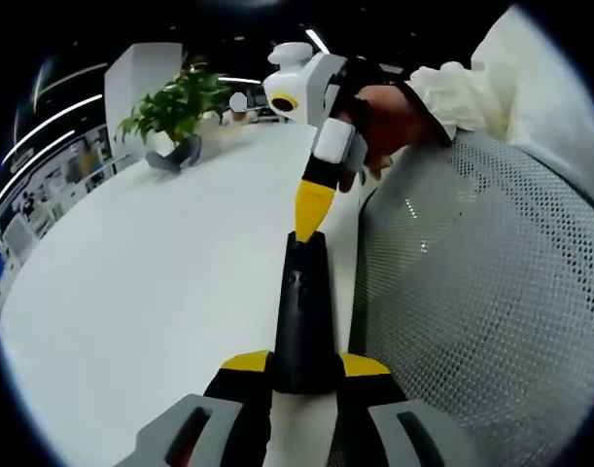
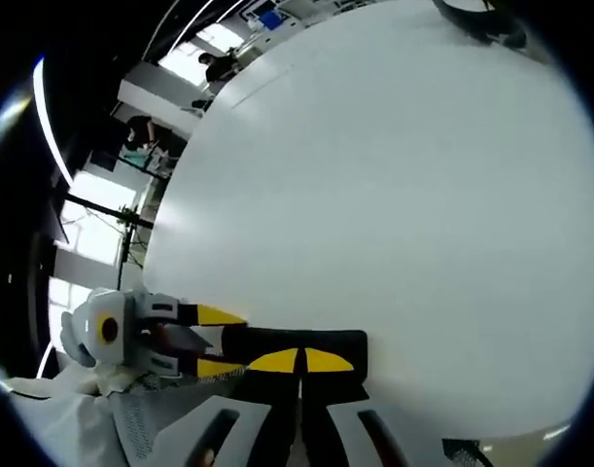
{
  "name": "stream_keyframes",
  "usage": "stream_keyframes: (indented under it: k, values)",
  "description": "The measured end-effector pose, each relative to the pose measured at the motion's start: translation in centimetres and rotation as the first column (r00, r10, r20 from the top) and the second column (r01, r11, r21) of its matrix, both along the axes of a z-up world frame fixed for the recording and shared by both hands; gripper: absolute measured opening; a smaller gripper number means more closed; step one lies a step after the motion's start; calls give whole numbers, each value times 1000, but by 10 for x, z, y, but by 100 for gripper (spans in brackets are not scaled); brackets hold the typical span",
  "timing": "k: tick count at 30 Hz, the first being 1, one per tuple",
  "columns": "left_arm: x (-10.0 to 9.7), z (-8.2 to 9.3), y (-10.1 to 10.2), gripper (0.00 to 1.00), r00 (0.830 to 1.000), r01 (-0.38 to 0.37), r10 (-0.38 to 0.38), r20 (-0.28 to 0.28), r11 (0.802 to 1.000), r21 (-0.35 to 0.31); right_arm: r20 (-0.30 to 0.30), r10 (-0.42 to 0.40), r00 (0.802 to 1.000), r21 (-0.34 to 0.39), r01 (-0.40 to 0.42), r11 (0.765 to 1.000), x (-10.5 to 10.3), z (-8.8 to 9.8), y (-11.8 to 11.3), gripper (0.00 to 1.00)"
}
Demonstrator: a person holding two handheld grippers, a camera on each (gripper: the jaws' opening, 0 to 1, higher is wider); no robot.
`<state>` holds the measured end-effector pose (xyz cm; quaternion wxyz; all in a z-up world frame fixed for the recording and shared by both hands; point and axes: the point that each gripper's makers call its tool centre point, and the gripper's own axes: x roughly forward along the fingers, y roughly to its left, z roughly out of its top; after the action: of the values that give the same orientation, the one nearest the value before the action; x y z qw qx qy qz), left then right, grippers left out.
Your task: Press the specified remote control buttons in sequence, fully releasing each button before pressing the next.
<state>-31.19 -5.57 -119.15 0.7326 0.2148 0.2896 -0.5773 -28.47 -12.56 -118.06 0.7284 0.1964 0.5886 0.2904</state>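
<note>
Black remote [image 1: 303, 311] unlabelled, clamped in left tongs [image 1: 306, 368]; right tongs [image 1: 311, 209] touching.

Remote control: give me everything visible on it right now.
The remote control is a slim black bar, matte and plastic-looking, with faint buttons on its upper face. It lies lengthwise just above the white table. The left gripper is shut on its near end, yellow-tipped fingers on both sides. The right gripper, fingers closed to a yellow point, meets its far end from above. In the right gripper view it lies crosswise, clamped from the left.
</note>
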Motion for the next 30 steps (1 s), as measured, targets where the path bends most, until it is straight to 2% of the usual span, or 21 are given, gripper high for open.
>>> stream_keyframes:
  k: [4, 7, 15, 21, 30]
  values:
    - [-1, 0, 0, 24, 1000, 0, 0, 1, 1000, -2, 22, 19, 1000, -46, -18, 999, 0, -1, -3, 0]
    - [-1, 0, 0, 24, 1000, -1, 1, 1, 1000, -5, 16, 21, 1000, -62, -20, 998, -1, -4, -5, 0]
    - [0, 0, -1, 25, 1000, -2, 2, 4, 1000, -10, 20, 21, 1000, -72, -19, 997, -3, -3, -6, 0]
    - [0, -1, -1, 25, 1000, 0, 0, 5, 1000, -11, 48, 56, 997, -103, -51, 993, -1, -4, -6, 0]
    - [0, -1, -1, 25, 1000, 0, 0, 5, 1000, -12, 40, 49, 998, -96, -45, 994, 0, -6, -8, 0]
